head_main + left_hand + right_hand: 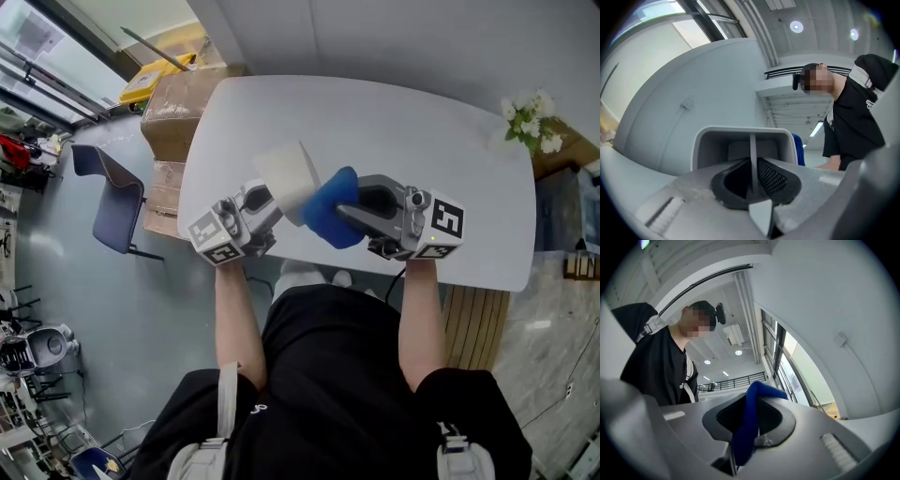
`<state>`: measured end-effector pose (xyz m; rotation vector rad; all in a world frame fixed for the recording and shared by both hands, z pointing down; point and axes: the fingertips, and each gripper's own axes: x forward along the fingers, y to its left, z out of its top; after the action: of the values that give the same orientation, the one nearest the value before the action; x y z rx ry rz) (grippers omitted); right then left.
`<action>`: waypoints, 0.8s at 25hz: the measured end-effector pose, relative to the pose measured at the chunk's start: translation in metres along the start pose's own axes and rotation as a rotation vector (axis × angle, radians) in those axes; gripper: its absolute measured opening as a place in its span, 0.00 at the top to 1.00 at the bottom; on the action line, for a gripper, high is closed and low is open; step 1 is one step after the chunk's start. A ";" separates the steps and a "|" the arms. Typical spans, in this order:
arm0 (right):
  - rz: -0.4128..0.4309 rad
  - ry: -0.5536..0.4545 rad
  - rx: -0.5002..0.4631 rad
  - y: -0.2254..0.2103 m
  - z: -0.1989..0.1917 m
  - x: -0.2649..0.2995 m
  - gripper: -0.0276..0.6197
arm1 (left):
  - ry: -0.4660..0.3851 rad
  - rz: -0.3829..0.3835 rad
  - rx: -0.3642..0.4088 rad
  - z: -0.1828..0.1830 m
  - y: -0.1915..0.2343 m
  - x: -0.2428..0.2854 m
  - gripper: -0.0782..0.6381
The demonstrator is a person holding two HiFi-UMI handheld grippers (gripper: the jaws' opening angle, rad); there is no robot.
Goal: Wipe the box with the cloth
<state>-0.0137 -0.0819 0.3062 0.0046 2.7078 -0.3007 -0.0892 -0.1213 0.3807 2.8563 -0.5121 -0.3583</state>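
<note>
Left claw (270, 204) is clamped on one thin wall of the white box (286, 172), whose open side faces the left gripper view. Right claw (349, 214) pinches the blue cloth (325, 214), bunched up and right against the box's right side. Both are held up over the near part of the white tabletop (441, 141), just ahead of the person's torso.
</note>
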 end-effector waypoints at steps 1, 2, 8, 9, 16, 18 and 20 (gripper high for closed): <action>-0.003 -0.007 -0.002 0.000 0.002 0.000 0.87 | 0.002 -0.008 -0.005 -0.002 -0.001 -0.001 0.83; -0.006 -0.014 -0.004 -0.001 0.003 -0.001 0.87 | 0.005 -0.018 -0.009 -0.003 -0.003 -0.001 0.83; -0.056 -0.056 -0.006 -0.010 0.011 -0.004 0.87 | -0.015 -0.082 -0.032 -0.004 -0.012 -0.005 0.83; -0.074 -0.061 -0.007 -0.012 0.012 -0.005 0.87 | -0.013 -0.095 -0.034 -0.004 -0.014 -0.005 0.83; -0.202 -0.056 -0.026 -0.029 0.010 -0.013 0.87 | 0.033 -0.208 -0.026 -0.009 -0.039 -0.001 0.83; -0.227 -0.058 -0.031 -0.032 0.011 -0.014 0.87 | 0.039 -0.234 -0.026 -0.009 -0.045 0.000 0.83; -0.254 -0.060 -0.037 -0.035 0.013 -0.015 0.87 | 0.049 -0.256 -0.024 -0.008 -0.050 0.001 0.83</action>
<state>0.0034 -0.1184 0.3082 -0.3559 2.6541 -0.3191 -0.0710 -0.0748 0.3757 2.9034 -0.1308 -0.3329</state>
